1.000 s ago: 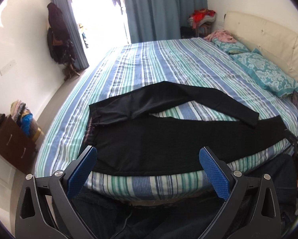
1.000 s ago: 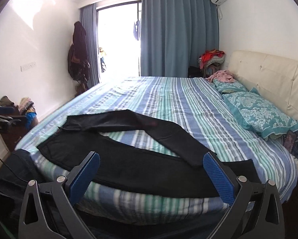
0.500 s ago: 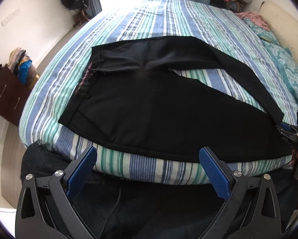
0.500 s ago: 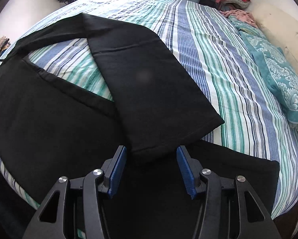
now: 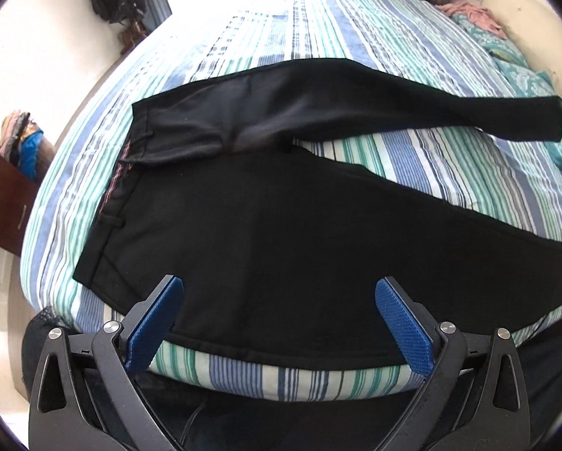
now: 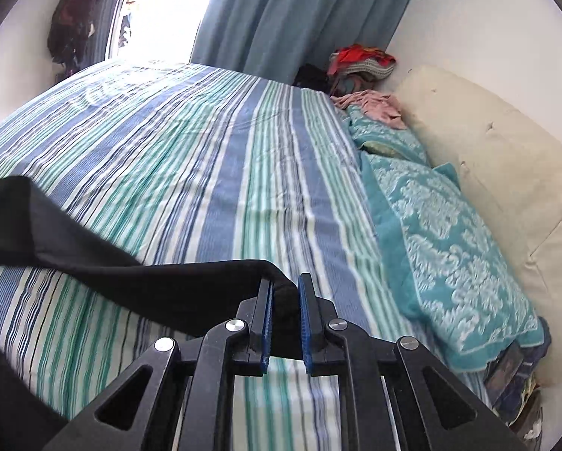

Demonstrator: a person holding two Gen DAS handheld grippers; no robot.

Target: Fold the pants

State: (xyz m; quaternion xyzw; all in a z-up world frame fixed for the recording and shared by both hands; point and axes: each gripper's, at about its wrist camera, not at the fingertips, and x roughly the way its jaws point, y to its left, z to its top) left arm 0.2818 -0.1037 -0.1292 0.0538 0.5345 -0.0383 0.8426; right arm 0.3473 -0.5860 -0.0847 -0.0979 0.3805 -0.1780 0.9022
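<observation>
- No readable writing or labels that I can see.
- Pants (image 5: 265, 225) lie spread on the striped bed (image 5: 356, 37), waistband to the left; near leg runs along the bed edge.
- Left gripper (image 5: 279, 319) fingers wide apart, holding nothing, over the near leg.
- Right gripper (image 6: 284, 323) fingers narrow, pinching the far leg's cuff (image 6: 282, 295); half a second ago they only straddled it.
- Cuff edge is hidden between the pads.

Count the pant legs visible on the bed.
2. Far leg runs across the striped bed, its hem pinched in the right tongs. Near leg lies flat along the bed edge, in front of the open left tongs.
</observation>
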